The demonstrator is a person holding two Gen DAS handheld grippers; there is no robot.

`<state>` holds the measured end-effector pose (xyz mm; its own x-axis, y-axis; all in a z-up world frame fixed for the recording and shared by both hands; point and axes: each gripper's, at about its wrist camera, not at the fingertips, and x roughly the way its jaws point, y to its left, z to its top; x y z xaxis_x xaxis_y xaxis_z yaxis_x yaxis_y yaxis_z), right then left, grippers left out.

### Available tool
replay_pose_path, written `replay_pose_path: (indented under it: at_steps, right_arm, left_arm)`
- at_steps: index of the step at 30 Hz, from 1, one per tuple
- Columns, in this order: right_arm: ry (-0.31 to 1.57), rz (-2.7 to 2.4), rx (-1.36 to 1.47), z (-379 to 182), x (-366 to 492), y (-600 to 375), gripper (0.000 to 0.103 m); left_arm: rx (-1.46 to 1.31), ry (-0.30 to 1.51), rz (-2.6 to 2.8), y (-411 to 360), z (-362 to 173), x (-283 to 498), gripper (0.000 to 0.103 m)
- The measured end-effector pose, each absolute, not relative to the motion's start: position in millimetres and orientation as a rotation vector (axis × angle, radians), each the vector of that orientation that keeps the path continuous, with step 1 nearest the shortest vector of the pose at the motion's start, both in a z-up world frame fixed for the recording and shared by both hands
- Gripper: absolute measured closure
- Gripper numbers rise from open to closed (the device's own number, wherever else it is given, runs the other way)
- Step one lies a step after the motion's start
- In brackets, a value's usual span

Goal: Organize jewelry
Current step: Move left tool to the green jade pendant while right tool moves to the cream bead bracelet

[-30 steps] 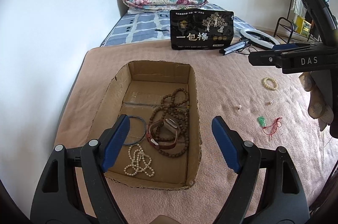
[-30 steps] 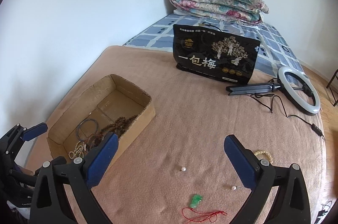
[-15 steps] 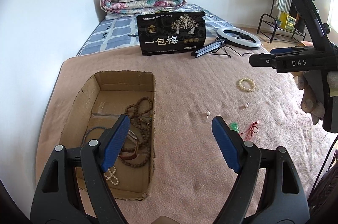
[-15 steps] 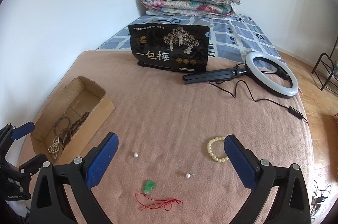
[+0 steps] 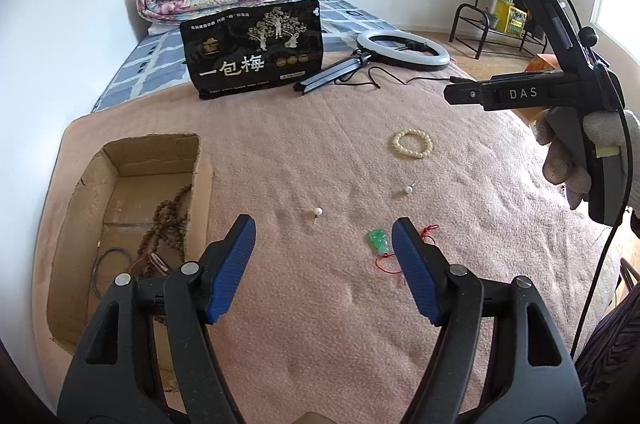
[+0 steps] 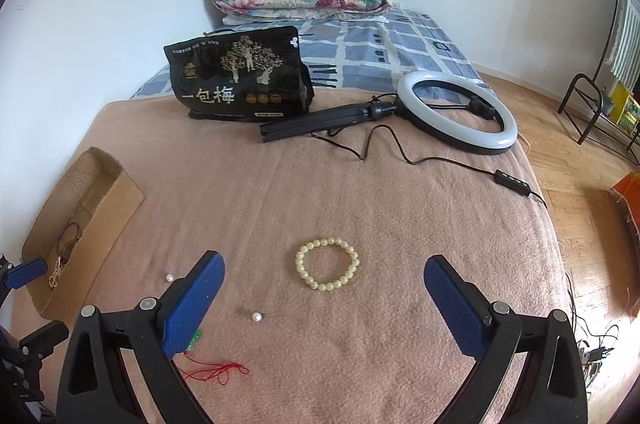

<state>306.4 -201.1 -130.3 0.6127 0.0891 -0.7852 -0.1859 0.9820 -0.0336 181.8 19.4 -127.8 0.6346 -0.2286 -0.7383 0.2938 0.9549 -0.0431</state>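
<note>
A: So why do both grippers stand wide with nothing held?

B: They're lining up. The left gripper (image 5: 322,244), jaws just narrowing on nothing, aims near the green jade pendant on red cord (image 5: 378,239); the right gripper (image 6: 322,282) frames the cream beaded bracelet (image 6: 327,269).

A: And the destination?

B: Probably the brown cardboard box (image 5: 132,156) on the pink blanket (image 5: 320,152), already holding beads.

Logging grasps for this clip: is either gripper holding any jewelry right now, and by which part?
Nothing is held. The left gripper and right gripper both stand open over the pink blanket.
</note>
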Motion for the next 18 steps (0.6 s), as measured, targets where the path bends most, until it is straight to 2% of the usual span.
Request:
replay_pose_path:
  at_steps: [5, 10, 15, 18]
  right_arm:
    - [0.936, 0.142, -0.096, -143.2, 316.1, -218.0, 0.010]
    - [0.995, 0.114, -0.047, -161.8, 329.4, -234.4, 0.022]
    - [1.052, 0.115, 0.028, -179.5, 341.0, -248.4, 0.028]
    - [1.073, 0.113, 0.056, -187.8, 347.0, -253.4, 0.037]
  left_arm:
    - [0.082, 0.871, -0.338, -0.2, -143.6, 185.9, 0.040]
    - [0.069, 0.934, -0.368, -17.9, -166.8, 192.9, 0.055]
    - [0.027, 0.987, -0.374, -25.8, -188.7, 204.0, 0.061]
    - [0.011, 1.020, -0.373, -31.0, -200.5, 211.1, 0.065]
